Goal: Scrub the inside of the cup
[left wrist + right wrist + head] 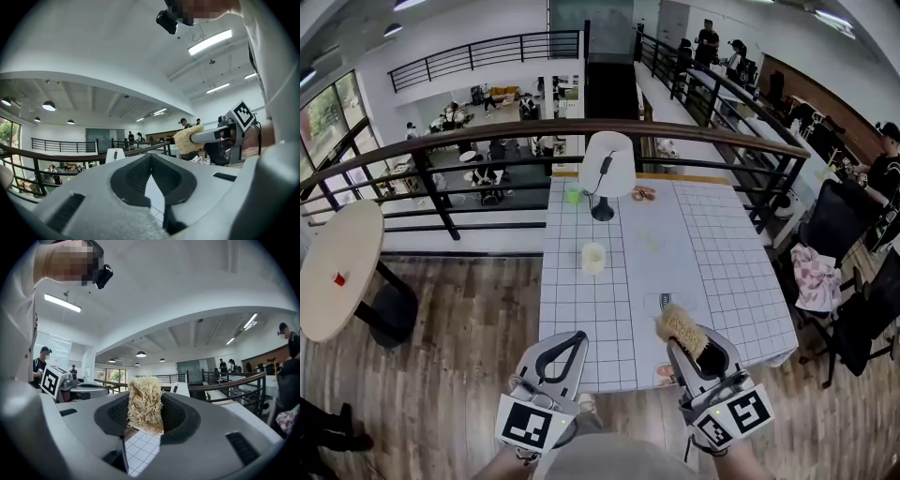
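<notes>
The left gripper (577, 337) is held empty, jaws pressed together. A scrubber (680, 324) is pinched in the right gripper (692, 349), likely readied for the cup (593, 258) well ahead on the worktop (722, 272).

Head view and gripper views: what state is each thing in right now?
Left gripper: shut, empty.
Right gripper: shut on scrubber.
Scrubber: clamped, fibrous head sticking out.
Cup: upright on table, untouched.
Lamp: upright at table's far end.
</notes>
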{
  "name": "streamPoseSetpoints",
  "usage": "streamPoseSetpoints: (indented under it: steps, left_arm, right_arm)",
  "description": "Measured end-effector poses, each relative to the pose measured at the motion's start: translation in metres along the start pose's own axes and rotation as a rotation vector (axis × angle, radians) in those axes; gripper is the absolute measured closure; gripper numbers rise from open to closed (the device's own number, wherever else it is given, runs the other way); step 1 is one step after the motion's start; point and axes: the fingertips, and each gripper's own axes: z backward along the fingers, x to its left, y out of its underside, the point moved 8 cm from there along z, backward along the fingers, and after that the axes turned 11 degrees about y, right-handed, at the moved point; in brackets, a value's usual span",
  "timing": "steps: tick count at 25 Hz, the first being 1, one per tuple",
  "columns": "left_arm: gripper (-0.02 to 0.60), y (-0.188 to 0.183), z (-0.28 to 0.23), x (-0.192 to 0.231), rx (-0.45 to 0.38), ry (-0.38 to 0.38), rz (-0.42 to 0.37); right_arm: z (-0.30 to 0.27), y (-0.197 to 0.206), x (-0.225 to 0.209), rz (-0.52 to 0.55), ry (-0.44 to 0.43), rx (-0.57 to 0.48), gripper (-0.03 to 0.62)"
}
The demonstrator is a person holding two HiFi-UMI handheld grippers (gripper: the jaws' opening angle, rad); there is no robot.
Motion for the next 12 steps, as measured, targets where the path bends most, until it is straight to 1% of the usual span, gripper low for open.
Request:
streamPoseSetpoints:
  steps: [2,6,12]
  left_arm:
    - [0.569,0.001,-0.010,0.023,-0.002,0.002,0.009]
    - [0.569,0.007,-0.030,0.064,0.004,0.015,0.013]
    - [0.569,0.015,-0.052,0.114,0.012,0.011,0.010]
  right_arm:
    - [-0.025,-0.004,0.000,0.026,0.015,-0.003,0.448]
    - [-0.073,-0.008,0.000,0.038,0.017,-0.007,0.447]
    - [-0.127,-0.008,-0.008,0.049,0.031,0.004,0.447]
